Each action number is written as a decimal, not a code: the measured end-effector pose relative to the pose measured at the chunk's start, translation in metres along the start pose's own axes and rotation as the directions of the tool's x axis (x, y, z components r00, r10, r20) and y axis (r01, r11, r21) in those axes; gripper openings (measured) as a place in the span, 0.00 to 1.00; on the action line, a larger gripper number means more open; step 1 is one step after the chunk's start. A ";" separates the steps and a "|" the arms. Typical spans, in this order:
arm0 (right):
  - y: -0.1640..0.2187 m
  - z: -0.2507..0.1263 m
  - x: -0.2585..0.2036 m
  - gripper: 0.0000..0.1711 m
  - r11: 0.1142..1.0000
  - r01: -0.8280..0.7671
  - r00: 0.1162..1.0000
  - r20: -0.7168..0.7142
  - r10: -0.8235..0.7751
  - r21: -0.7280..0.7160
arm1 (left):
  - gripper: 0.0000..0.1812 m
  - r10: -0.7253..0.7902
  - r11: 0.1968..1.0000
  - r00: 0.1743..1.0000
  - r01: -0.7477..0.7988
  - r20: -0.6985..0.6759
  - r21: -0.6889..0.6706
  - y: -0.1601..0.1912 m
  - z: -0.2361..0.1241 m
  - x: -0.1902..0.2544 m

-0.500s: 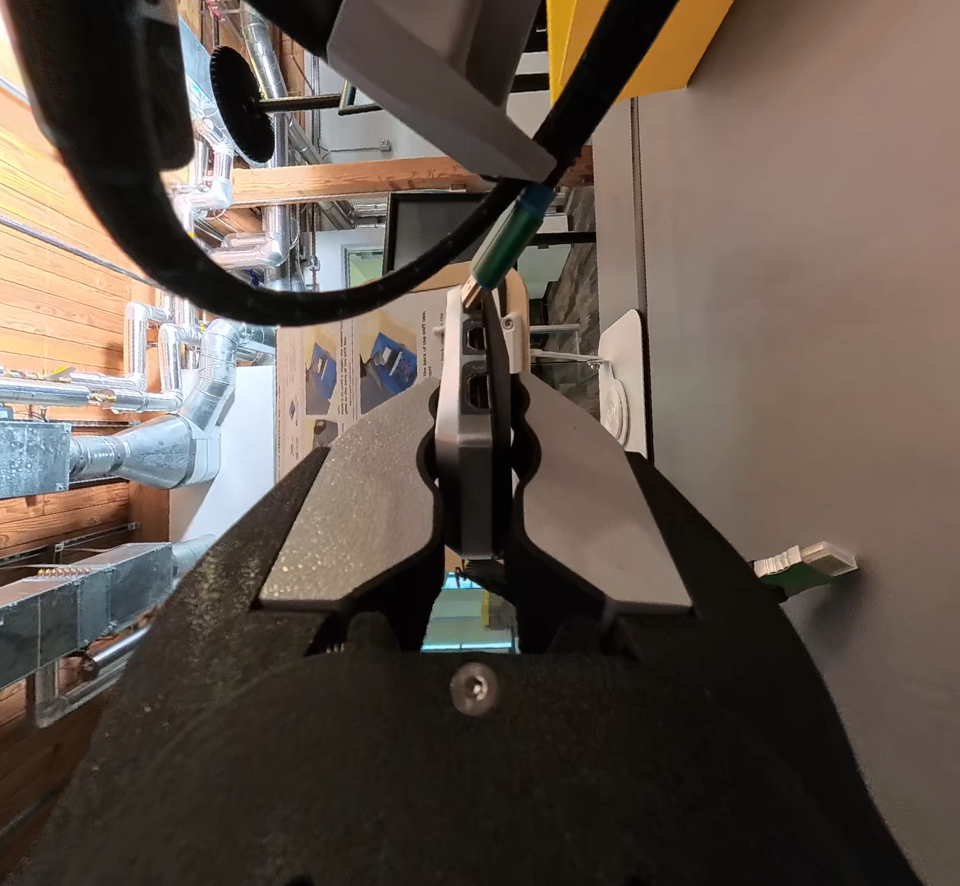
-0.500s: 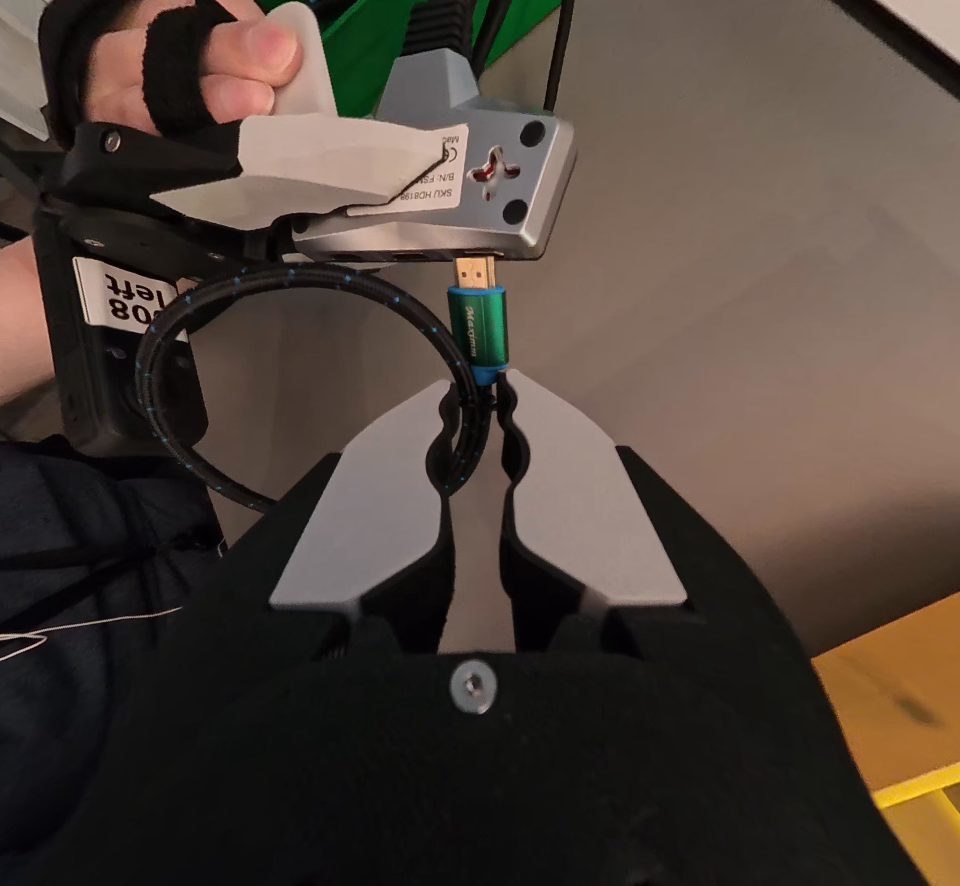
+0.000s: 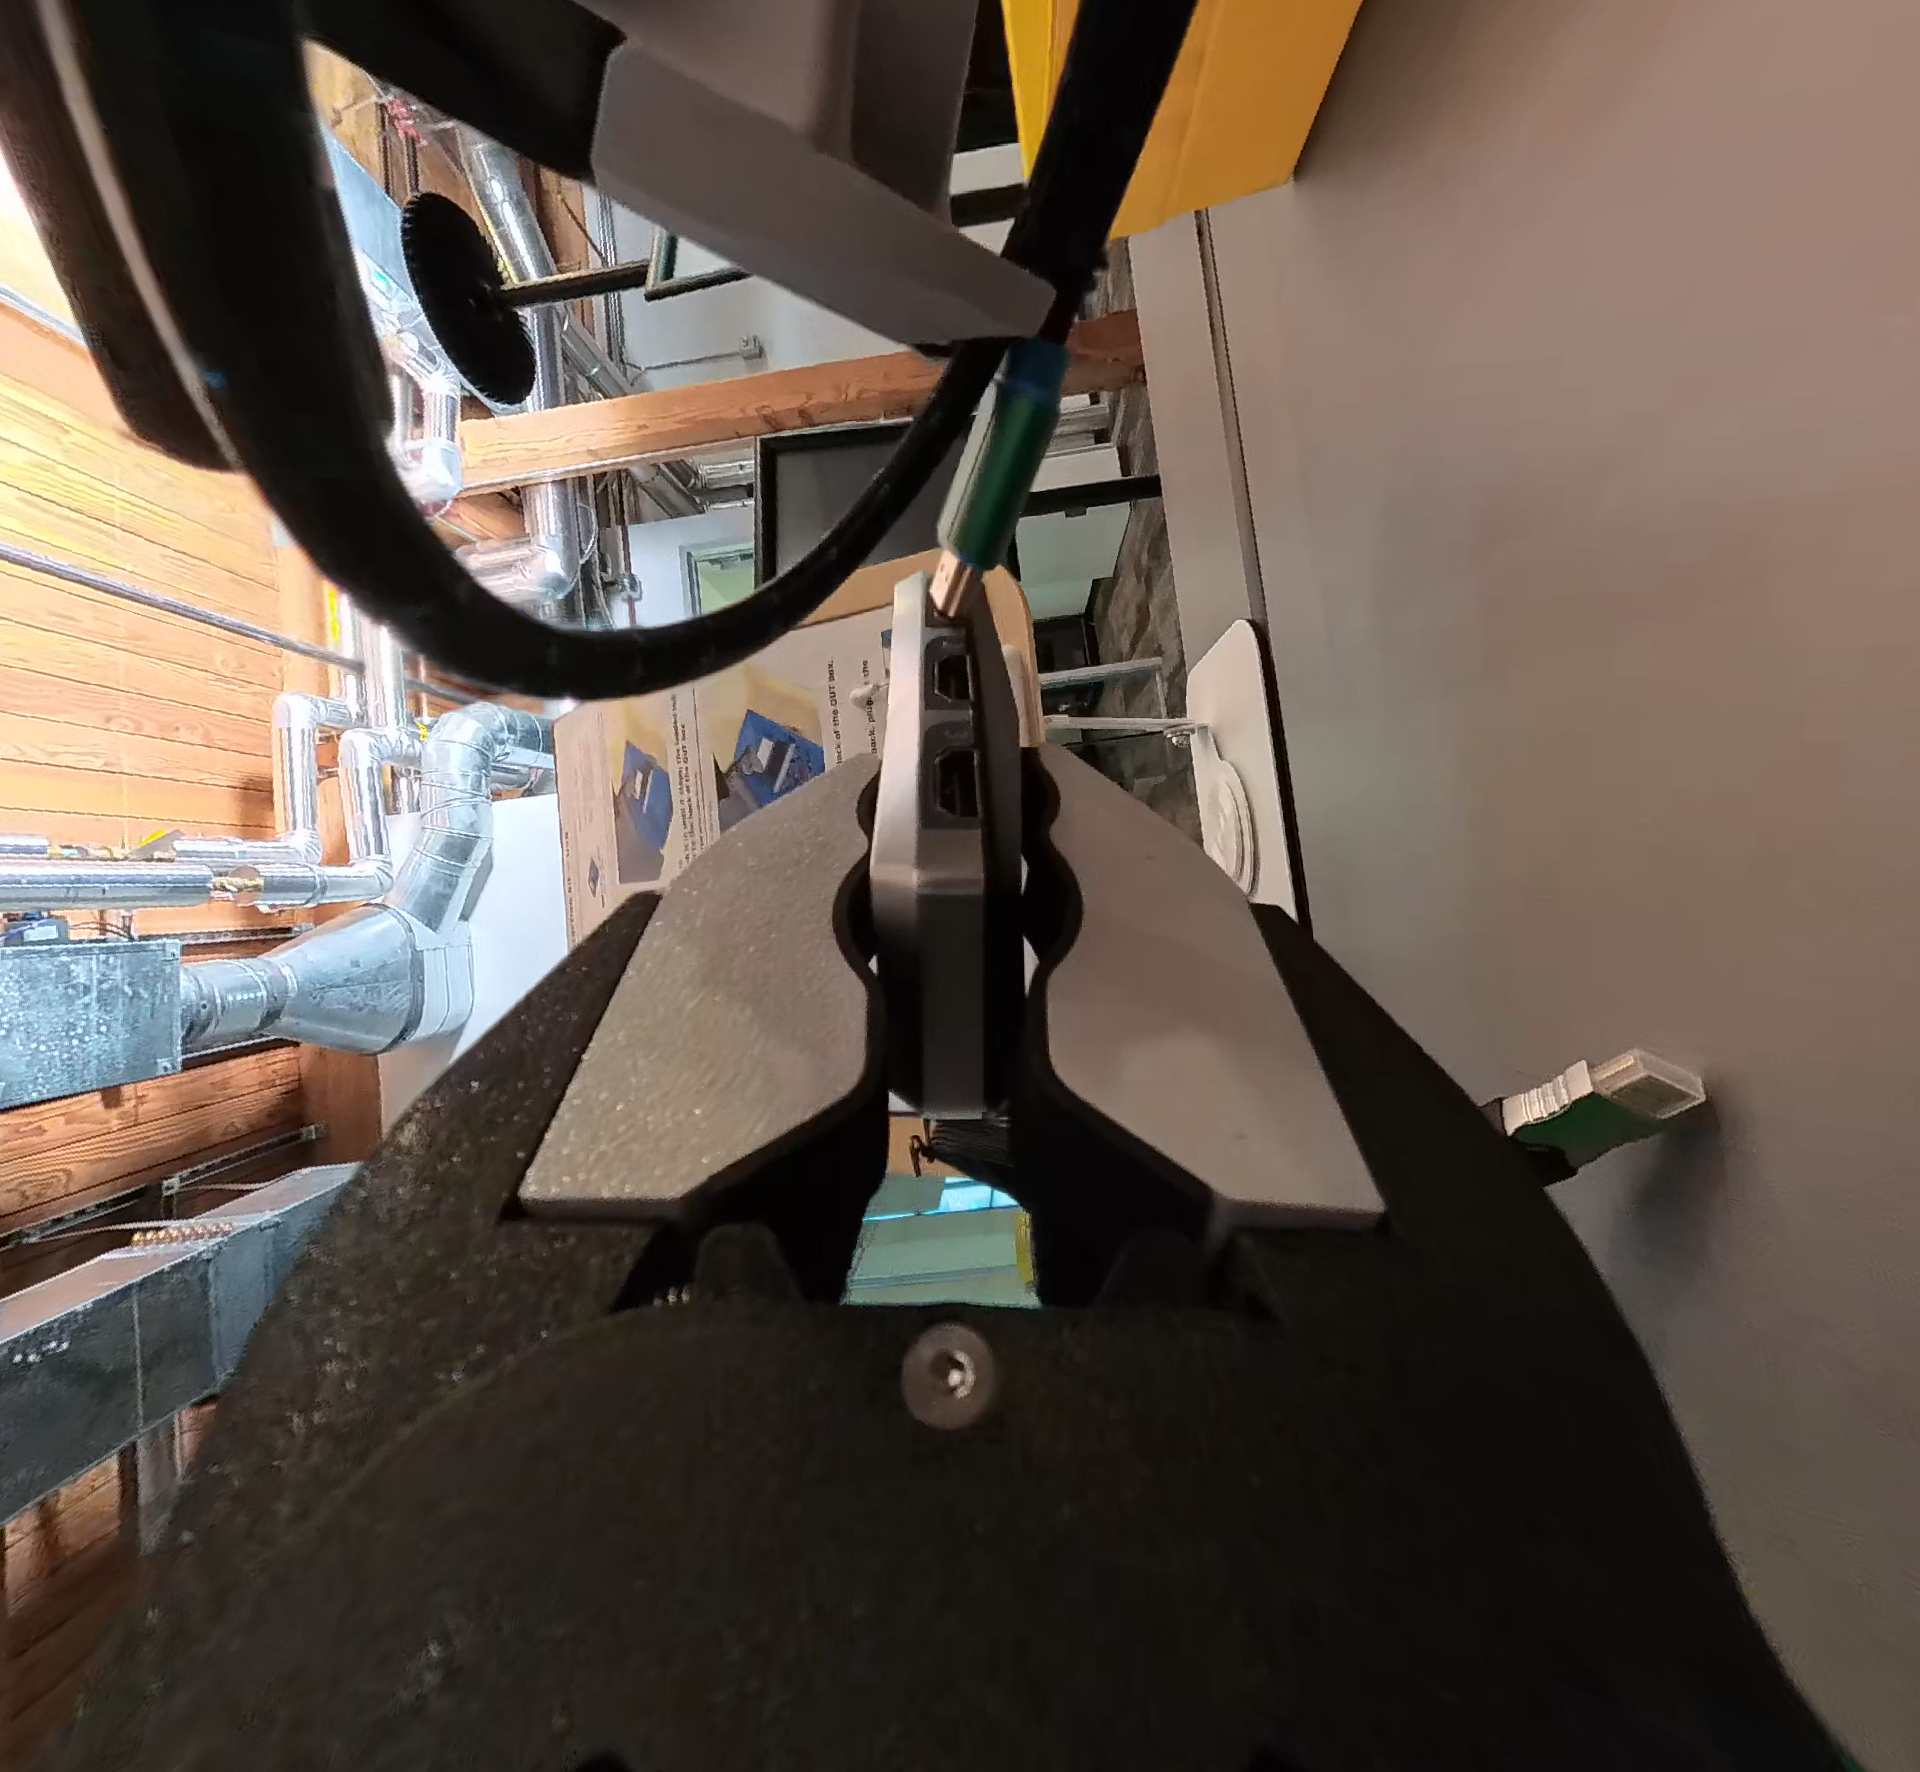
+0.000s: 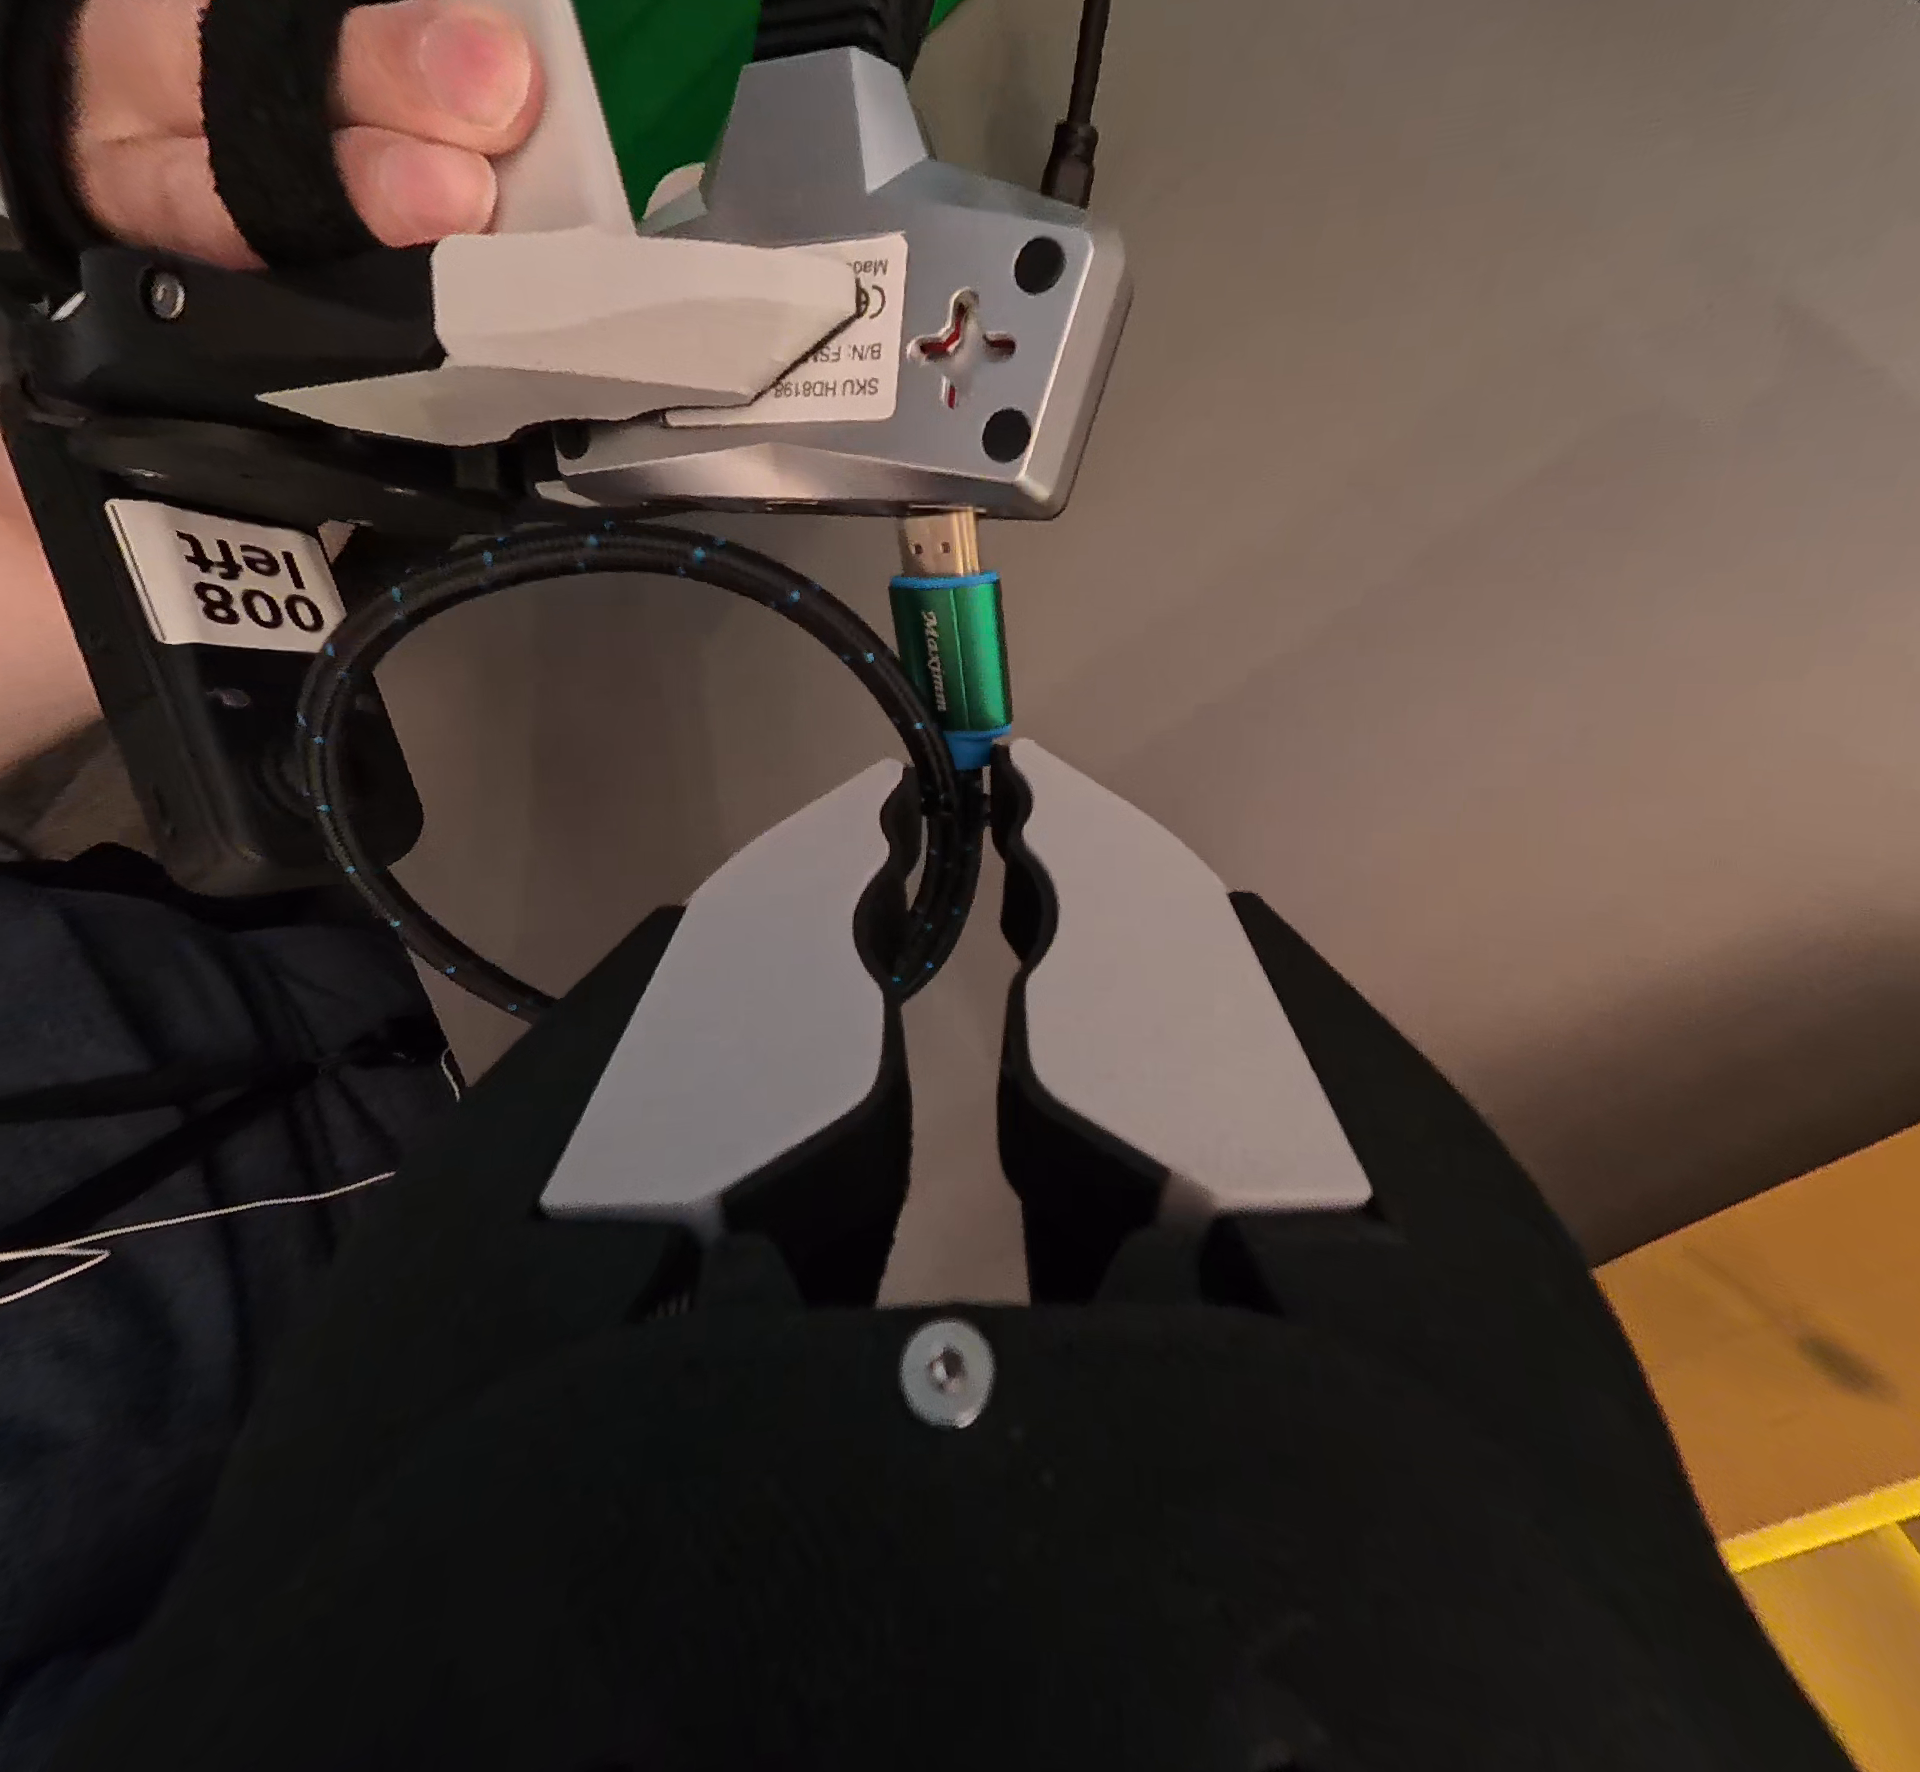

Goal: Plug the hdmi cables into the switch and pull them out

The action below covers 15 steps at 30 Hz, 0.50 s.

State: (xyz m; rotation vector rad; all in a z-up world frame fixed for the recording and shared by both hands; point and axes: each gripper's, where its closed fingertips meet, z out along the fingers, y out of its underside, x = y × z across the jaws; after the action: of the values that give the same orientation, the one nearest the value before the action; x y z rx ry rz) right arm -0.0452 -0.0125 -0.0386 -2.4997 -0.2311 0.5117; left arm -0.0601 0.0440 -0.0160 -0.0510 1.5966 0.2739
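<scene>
HDMI plug met at switch port

Switch is clamped by left gripper; braided cable is pinched by right gripper (gold tip barely entered, end port).

Writing shows on a white sticker on the left hand-held gripper, the switch's label, the green plug, and a poster.

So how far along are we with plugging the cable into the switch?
Done: the left gripper is clamped on the switch. In hand: the right gripper grips the cable behind the green plug, whose gold tip has started into the end port. Left: seating it fully, pulling out; two ports empty.
</scene>
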 end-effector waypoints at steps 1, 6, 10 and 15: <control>0.001 0.001 0.000 0.08 1.000 -0.004 1.000 0.004 0.004 -0.006 | 0.13 0.003 1.000 1.000 -0.003 -0.001 -0.002 0.000 0.000 0.001; 0.003 0.001 0.002 0.07 1.000 -0.025 1.000 0.015 0.026 -0.015 | 0.13 0.041 0.999 0.999 -0.041 0.000 0.000 -0.002 0.001 0.004; 0.002 0.001 0.003 0.07 0.999 -0.037 0.999 0.020 0.037 -0.007 | 0.13 0.054 0.999 0.999 -0.054 0.000 -0.003 -0.001 0.000 0.004; -0.004 0.001 0.003 0.07 0.997 -0.066 0.996 0.059 0.064 0.033 | 0.13 0.001 1.000 1.000 -0.002 -0.031 -0.024 0.004 0.001 0.004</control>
State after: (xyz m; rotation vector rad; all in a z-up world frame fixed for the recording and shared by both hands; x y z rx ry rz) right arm -0.0429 -0.0077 -0.0373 -2.4676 -0.1619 0.6096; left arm -0.0603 0.0487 -0.0195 -0.0732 1.6247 0.2946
